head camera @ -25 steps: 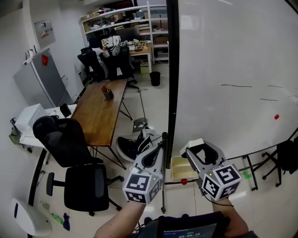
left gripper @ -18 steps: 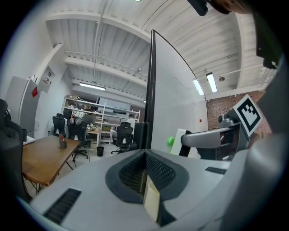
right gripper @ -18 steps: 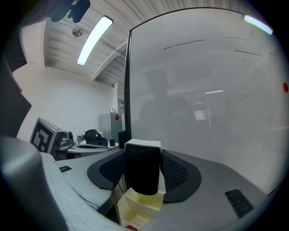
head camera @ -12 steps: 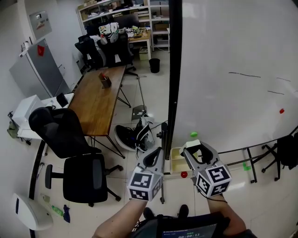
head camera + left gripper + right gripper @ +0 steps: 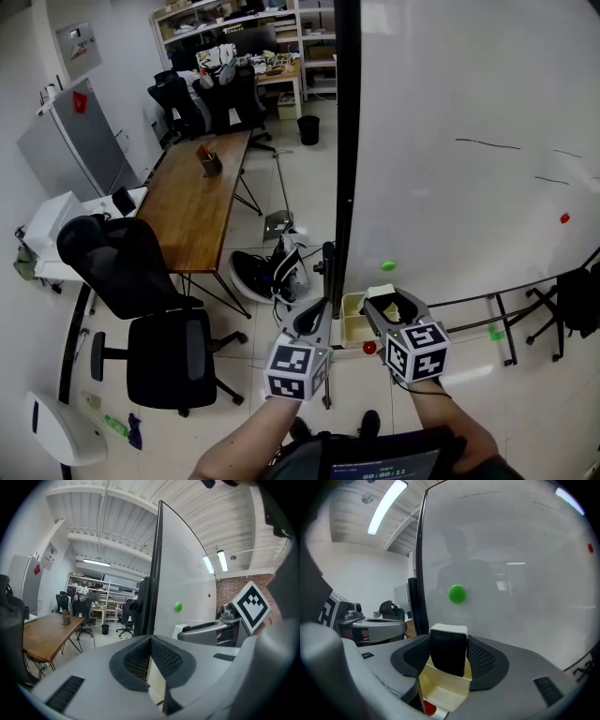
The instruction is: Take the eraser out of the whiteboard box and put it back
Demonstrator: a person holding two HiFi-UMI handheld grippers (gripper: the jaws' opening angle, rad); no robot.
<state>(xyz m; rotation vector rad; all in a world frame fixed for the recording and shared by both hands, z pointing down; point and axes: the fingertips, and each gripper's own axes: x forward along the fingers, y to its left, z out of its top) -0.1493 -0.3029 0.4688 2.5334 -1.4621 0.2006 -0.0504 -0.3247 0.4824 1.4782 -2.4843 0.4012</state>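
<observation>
Black felt eraser with a white back stood upright between the jaws of the right gripper, which were closed on its sides; it was just over the open cream whiteboard box; the left gripper had its jaws together, holding nothing.

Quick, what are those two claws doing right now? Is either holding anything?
Left gripper: closed, nothing in it.
Right gripper: closed on the eraser.

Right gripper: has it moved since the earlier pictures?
Yes. The right gripper, holding the eraser, has come down closer to the whiteboard box.
</observation>
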